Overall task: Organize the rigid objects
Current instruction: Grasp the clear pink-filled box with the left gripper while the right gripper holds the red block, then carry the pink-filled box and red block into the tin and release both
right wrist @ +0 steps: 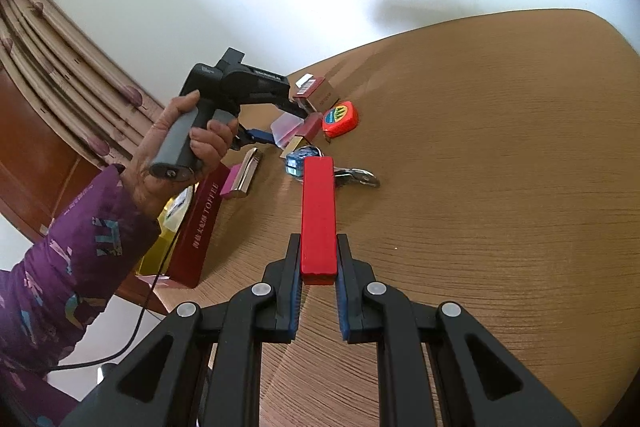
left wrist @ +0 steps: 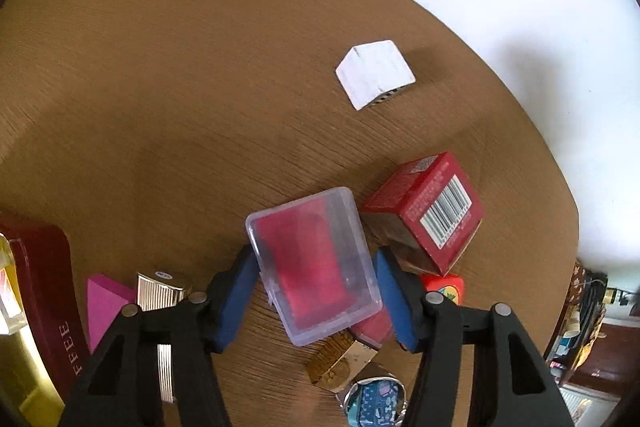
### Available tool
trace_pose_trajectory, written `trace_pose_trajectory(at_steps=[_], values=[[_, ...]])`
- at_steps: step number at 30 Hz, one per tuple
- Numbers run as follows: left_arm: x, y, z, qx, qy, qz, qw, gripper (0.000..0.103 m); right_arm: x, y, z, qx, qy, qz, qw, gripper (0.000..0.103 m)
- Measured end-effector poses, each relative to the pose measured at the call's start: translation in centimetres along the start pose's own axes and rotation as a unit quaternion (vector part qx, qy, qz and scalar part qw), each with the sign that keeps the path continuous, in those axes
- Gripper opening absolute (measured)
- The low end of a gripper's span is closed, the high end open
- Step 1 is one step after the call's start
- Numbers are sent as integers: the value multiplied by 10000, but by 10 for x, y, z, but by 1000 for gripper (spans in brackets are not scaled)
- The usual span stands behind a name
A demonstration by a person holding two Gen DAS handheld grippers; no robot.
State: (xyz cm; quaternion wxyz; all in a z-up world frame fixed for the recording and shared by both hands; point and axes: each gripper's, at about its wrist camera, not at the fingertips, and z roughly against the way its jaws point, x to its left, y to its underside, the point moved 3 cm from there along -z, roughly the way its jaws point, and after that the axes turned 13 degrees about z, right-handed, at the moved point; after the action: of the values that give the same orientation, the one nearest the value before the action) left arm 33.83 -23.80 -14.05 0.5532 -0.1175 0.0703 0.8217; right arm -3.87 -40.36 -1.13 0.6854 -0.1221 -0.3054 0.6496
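My left gripper [left wrist: 314, 261] points steeply down at the wooden table [left wrist: 180, 87]. Its blue pads [left wrist: 236, 299] press both long sides of a clear plastic case [left wrist: 316, 267] with red contents, which sits tilted between them. The right wrist view shows that case [right wrist: 286, 127] from the side in the left gripper [right wrist: 280, 125], held by a person's hand [right wrist: 180, 143]. My right gripper [right wrist: 318, 239] is shut on the near end of a long red bar [right wrist: 318, 211], which sticks out forward over the table.
A red barcoded carton [left wrist: 428, 211], an orange tape measure [right wrist: 340, 119], a gold block [left wrist: 340, 359] and a blue keyring tag [right wrist: 300, 157] crowd around the case. A white box [left wrist: 374, 73] stands apart. A ribbed gold lighter [left wrist: 160, 291], pink block [left wrist: 104, 303] and dark red tin [right wrist: 200, 227] lie left.
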Motion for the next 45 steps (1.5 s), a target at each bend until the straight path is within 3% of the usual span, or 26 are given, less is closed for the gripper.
trace_pose_trajectory(at_steps=[5,12,20,22,23,25,27,29,34,38,45], values=[[5,8,7,-1,180,-343,9992,55,0,-1,3,-14,37,-19,10000,14],[25,17,28,-109,439,-397,9982,55,1,-7,2,17,174,89,9998,13],[42,57,73,-410,655,-828,9936,55,-10,-1,6,137,468,27,9988,13],[30,56,89,-390,767,-880,9924,55,-13,-1,18,77,549,-11,9985,24],[32,61,97,-436,766,-954,9915,55,-14,1,25,165,728,64,9972,48],[36,74,112,-510,789,-1176,9886,55,-16,8,36,281,1257,108,9916,74],[41,82,125,-512,912,-1293,9861,55,-14,17,45,301,1187,34,9925,74],[45,92,133,-533,977,-1361,9844,56,-6,25,45,398,1394,286,9890,74],[63,110,153,-524,1100,-1362,9832,55,1,33,22,610,1393,460,9873,72],[87,112,175,-616,1073,-1277,9841,56,1,32,9,704,1720,620,9806,72],[136,116,201,-854,945,-1122,9855,56,-9,36,-7,781,2092,559,9732,85]])
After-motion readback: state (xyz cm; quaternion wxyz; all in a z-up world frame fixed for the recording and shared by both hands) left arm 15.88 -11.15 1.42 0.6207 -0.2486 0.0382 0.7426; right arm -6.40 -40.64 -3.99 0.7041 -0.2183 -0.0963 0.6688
